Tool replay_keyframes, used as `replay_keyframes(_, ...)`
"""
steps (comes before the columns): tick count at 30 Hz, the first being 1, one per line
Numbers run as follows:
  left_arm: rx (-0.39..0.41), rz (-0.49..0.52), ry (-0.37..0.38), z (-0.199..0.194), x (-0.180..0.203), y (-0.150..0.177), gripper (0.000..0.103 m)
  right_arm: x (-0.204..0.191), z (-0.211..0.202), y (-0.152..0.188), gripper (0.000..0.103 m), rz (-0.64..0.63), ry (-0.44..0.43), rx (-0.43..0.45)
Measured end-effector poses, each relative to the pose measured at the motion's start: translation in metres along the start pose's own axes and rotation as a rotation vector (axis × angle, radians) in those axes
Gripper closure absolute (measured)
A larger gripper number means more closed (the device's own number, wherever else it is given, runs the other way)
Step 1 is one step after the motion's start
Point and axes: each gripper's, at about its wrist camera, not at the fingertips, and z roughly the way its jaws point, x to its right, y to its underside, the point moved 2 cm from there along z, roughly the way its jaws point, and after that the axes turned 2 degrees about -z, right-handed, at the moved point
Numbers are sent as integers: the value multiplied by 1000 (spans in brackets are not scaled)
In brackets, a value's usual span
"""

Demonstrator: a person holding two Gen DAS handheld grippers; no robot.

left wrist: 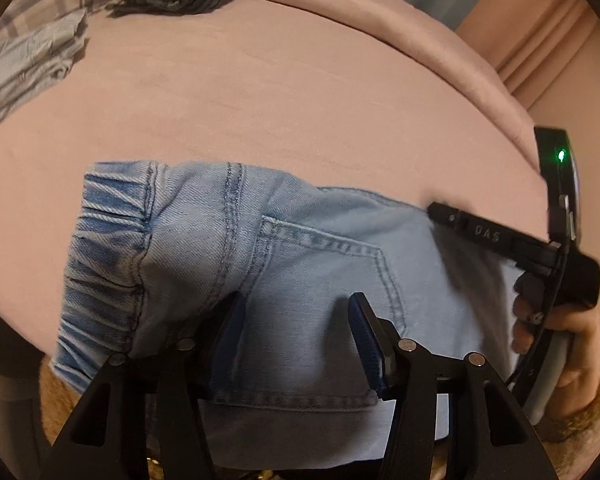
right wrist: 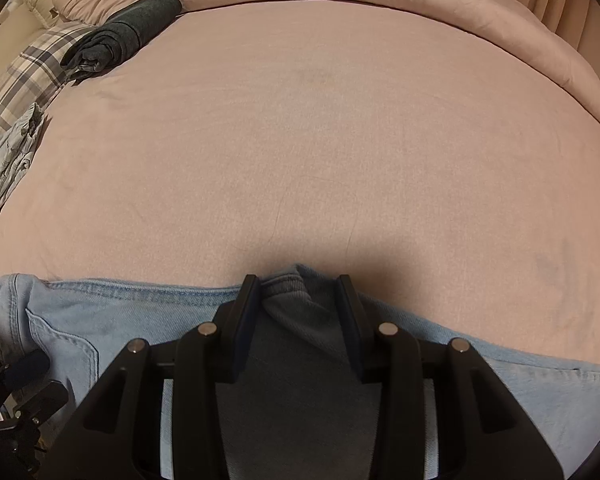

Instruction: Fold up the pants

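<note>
Two hand-held grippers hover over a wide pink bed (right wrist: pixel 300 140), and the light blue denim pants (left wrist: pixel 300 248) lie along its near edge, waistband to the left. At the bed's far left corner sit a plaid cloth (right wrist: pixel 24 76), a rolled dark garment (right wrist: pixel 124 36) and a crumpled pale blue piece (right wrist: pixel 8 156), well apart from the work.

The pants look partly folded, elastic waistband gathered, a back pocket facing up, and one fabric ridge bunched at the far edge.

The left hand-held gripper (left wrist: pixel 296 320) stands spread above the pocket area, nothing caught between its pads. The right hand-held gripper (right wrist: pixel 298 312) is also spread, straddling the bunched ridge; whether the pads touch cloth I cannot tell.

Risks, as I judge them: if the right one closes on only the top layer of that ridge, the layers underneath could slide and the fold would go crooked. The soft bedding gives little resistance, so dragging could pull the whole garment instead of turning it. The elastic waistband may also spring the fold open.
</note>
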Motion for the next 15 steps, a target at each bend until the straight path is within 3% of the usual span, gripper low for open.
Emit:
replay_keyframes(5,-4,-25,43,1,-9,-2,49,1,0,1,65,0,-2,3)
replay_keyframes(15,3,-9,36,-1,-7,1,49,1,0,0,64,0,-1,2)
